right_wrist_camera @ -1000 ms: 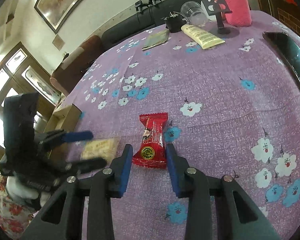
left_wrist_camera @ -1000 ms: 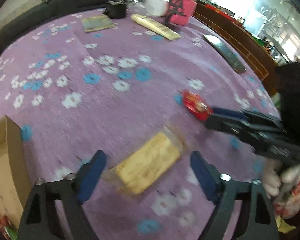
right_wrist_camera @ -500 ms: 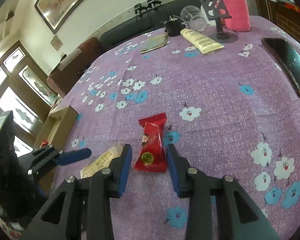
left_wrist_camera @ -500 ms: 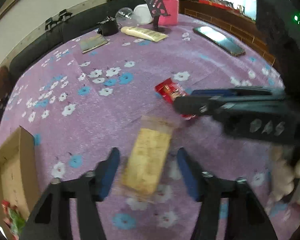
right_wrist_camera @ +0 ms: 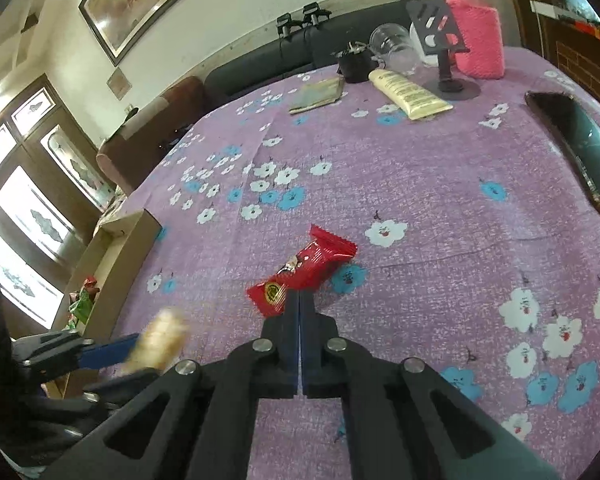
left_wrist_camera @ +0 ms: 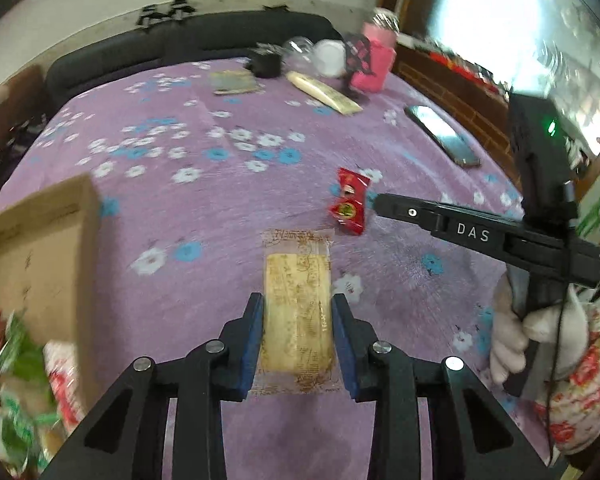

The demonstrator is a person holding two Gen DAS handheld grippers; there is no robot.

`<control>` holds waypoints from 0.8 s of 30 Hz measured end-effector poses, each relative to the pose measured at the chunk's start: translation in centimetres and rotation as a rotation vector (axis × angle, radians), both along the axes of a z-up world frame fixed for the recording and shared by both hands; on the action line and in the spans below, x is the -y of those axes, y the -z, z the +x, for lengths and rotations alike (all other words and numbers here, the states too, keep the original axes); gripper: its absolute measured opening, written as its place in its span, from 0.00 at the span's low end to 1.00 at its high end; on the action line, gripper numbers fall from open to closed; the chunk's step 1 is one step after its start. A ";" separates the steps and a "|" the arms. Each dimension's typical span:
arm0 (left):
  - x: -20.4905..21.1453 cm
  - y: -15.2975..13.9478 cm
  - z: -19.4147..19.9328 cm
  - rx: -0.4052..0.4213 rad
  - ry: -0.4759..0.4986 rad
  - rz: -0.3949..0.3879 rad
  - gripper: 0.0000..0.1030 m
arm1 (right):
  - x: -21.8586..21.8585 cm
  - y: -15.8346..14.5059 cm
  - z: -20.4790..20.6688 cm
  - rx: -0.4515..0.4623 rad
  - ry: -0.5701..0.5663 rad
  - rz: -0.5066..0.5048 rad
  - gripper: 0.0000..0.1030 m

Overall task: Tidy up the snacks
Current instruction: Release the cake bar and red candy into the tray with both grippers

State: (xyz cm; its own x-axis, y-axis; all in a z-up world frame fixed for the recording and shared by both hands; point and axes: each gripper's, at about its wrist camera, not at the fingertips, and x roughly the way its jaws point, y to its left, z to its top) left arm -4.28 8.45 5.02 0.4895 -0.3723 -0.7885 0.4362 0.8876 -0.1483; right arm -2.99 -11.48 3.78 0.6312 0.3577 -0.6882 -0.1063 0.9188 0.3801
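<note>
My left gripper (left_wrist_camera: 298, 316) is shut on a yellow cracker pack in clear wrap (left_wrist_camera: 298, 304), held lengthwise between the blue pads above the purple flowered cloth. The pack shows blurred in the right wrist view (right_wrist_camera: 158, 340). My right gripper (right_wrist_camera: 299, 300) is shut on the near end of a red snack packet (right_wrist_camera: 302, 270), which tilts up off the cloth; it also shows in the left wrist view (left_wrist_camera: 350, 204) at the right gripper's tip (left_wrist_camera: 378, 202). A cardboard box (left_wrist_camera: 40, 256) holding several snack packets sits at the left table edge.
At the far side stand a pink-sleeved bottle (right_wrist_camera: 476, 36), a black phone stand (right_wrist_camera: 444, 60), a glass jar (right_wrist_camera: 392, 46), a cream tube (right_wrist_camera: 408, 94) and a small booklet (right_wrist_camera: 318, 94). A phone (right_wrist_camera: 580, 148) lies at the right edge. A sofa runs behind the table.
My left gripper closed on the cracker pack and lifted it. My right gripper closed on the red packet's near end, and the packet turned and tilted up.
</note>
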 end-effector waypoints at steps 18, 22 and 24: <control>-14.9 -2.5 -5.9 0.080 -0.344 -0.080 0.34 | -2.9 0.6 4.9 -0.152 0.162 -0.136 0.17; -17.3 -1.3 -6.4 0.054 -0.403 -0.088 0.34 | -3.9 0.6 4.0 -0.123 0.149 -0.204 0.16; -17.9 -0.7 -6.6 0.038 -0.419 -0.089 0.34 | -4.1 0.2 3.2 -0.123 0.143 -0.173 0.16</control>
